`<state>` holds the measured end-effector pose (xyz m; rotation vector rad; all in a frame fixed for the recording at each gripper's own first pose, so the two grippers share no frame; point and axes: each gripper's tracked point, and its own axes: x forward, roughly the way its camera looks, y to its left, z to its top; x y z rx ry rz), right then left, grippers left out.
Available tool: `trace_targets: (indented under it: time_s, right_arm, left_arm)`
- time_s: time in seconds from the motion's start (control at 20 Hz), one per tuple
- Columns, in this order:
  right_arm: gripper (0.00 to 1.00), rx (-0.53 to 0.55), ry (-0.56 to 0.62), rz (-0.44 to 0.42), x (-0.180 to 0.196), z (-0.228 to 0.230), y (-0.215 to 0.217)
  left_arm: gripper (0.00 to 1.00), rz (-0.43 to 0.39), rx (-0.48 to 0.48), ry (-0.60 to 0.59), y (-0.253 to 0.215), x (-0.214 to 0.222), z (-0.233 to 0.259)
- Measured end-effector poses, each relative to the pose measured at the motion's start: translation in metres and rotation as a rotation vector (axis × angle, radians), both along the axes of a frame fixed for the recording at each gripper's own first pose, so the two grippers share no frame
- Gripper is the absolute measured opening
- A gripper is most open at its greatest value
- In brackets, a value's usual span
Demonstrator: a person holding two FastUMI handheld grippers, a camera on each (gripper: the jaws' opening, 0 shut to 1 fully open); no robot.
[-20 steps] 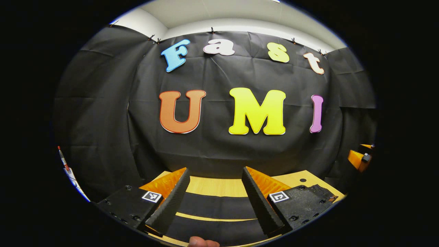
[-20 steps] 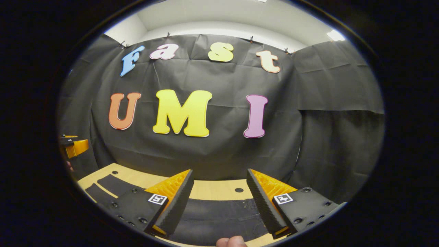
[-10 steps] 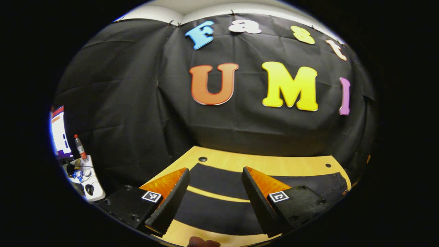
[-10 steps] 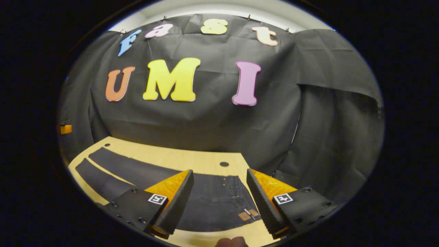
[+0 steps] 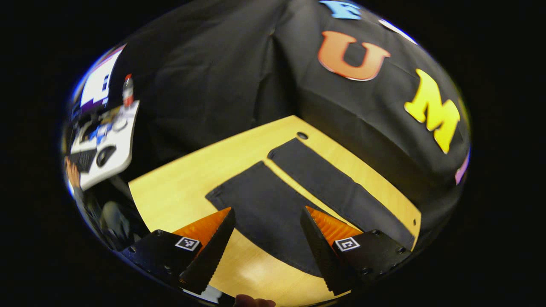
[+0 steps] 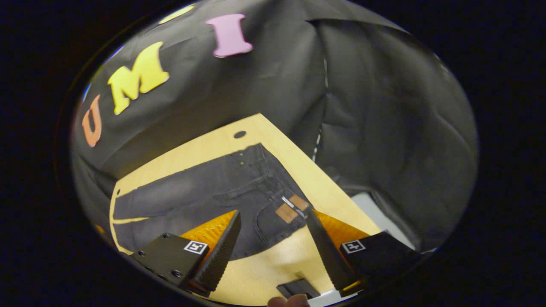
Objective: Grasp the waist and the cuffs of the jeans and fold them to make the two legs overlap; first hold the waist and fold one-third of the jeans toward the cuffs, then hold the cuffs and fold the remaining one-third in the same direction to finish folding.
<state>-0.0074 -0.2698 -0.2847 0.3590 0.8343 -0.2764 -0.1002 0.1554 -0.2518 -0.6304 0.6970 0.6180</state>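
Two spread tools (image 5: 266,251) (image 6: 273,256) above flat jeans (image 6: 204,196).

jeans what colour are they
Black or very dark grey jeans, clearest in the right gripper view.

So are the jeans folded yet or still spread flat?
Spread flat: the jeans lie open on the table, both legs side by side, a strip of table between them.

Dark jeans (image 6: 204,192) are laid flat and unfolded on the table. The legs (image 5: 298,187) are spread slightly apart at the cuffs (image 5: 239,181). The waist (image 6: 281,187) bears a tan patch.
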Motion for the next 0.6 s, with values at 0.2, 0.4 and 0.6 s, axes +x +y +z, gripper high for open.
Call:
trace_targets:
  time_s: [0.2, 0.4, 0.6]
  right_arm:
    - [0.99, 0.154, 0.105, -0.183, 0.007, -0.03, -0.019]
    - [0.98, 0.254, 0.178, -0.315, 0.015, -0.041, -0.038]
    - [0.98, 0.269, 0.22, -0.325, 0.022, -0.054, -0.033]
  left_arm:
    - [0.99, 0.214, -0.296, 0.065, 0.017, -0.009, -0.037]
    - [1.0, 0.275, -0.39, 0.147, 0.038, -0.01, -0.052]
    - [0.99, 0.358, -0.496, 0.184, 0.055, -0.001, -0.061]
